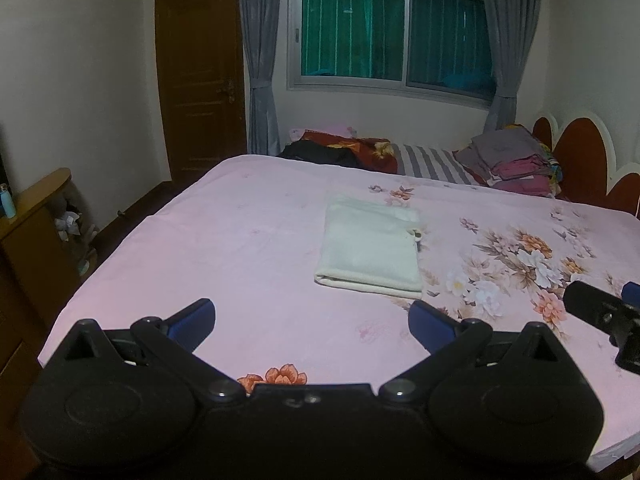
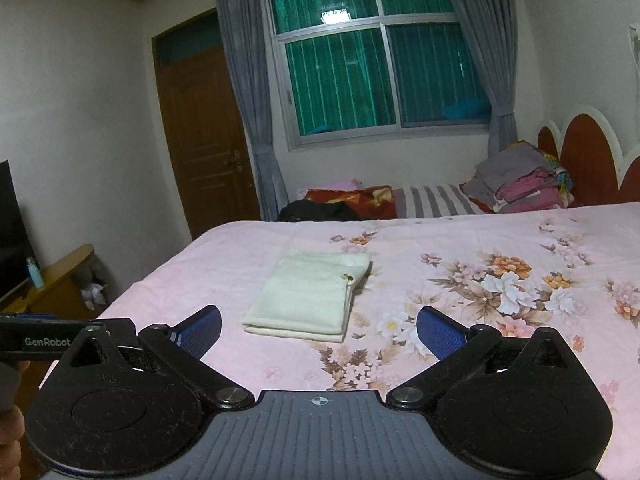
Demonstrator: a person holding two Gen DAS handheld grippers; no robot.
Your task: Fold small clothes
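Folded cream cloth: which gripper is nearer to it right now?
Left, only slightly. The left gripper hangs just short of the folded cream cloth; the right gripper faces it squarely, seemingly farther back.

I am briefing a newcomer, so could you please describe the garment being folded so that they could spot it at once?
Start at the pink floral bedsheet that covers the big bed. Near its middle, ahead of both open grippers, lies a cream garment folded into a flat rectangle. It is the only plain pale piece lying alone; the other clothes are a grey and pink stack by the red headboard.
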